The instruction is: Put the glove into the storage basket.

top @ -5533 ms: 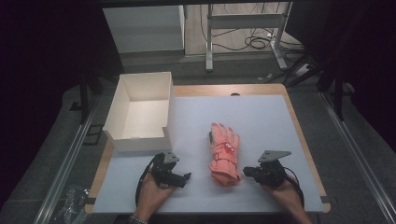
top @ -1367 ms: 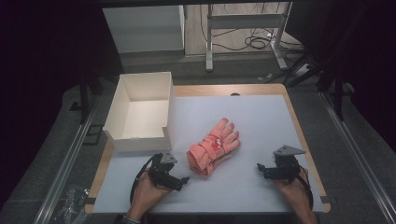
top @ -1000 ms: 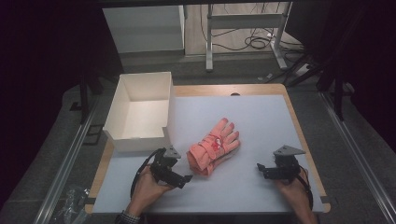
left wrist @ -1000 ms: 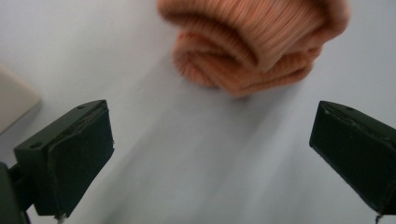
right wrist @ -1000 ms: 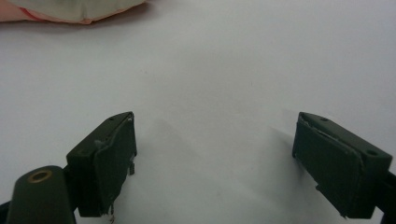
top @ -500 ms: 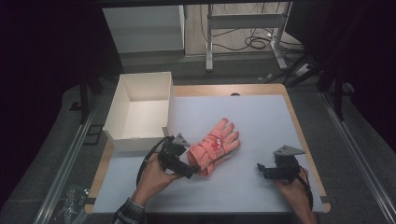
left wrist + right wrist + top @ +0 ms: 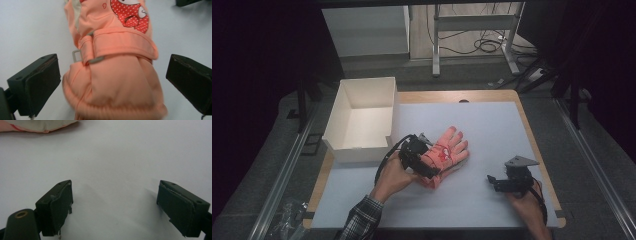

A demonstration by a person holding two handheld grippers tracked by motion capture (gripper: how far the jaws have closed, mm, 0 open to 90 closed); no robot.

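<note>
A salmon-pink padded glove (image 7: 446,154) lies on the pale table mat, fingers pointing up and right, with a red dotted patch on its back and a wrist strap (image 7: 120,46). My left gripper (image 7: 424,170) is over the glove's cuff end. In the left gripper view its jaws stand wide apart on either side of the cuff (image 7: 115,92), so my left gripper (image 7: 112,82) is open, not touching it. My right gripper (image 7: 492,183) rests low at the front right of the mat, open and empty; its own view shows my right gripper (image 7: 113,200) over bare mat with the glove's edge (image 7: 37,126) at the top left.
An open white cardboard box (image 7: 362,120) stands at the left rear of the table, close to the glove. The table's wooden edge (image 7: 532,135) runs along the right. Table legs and cables lie on the floor beyond the far edge.
My left gripper has moved forward and right from the mat onto the glove's cuff end. The glove, turned diagonal several seconds ago, has stayed put. The right gripper has not moved.
</note>
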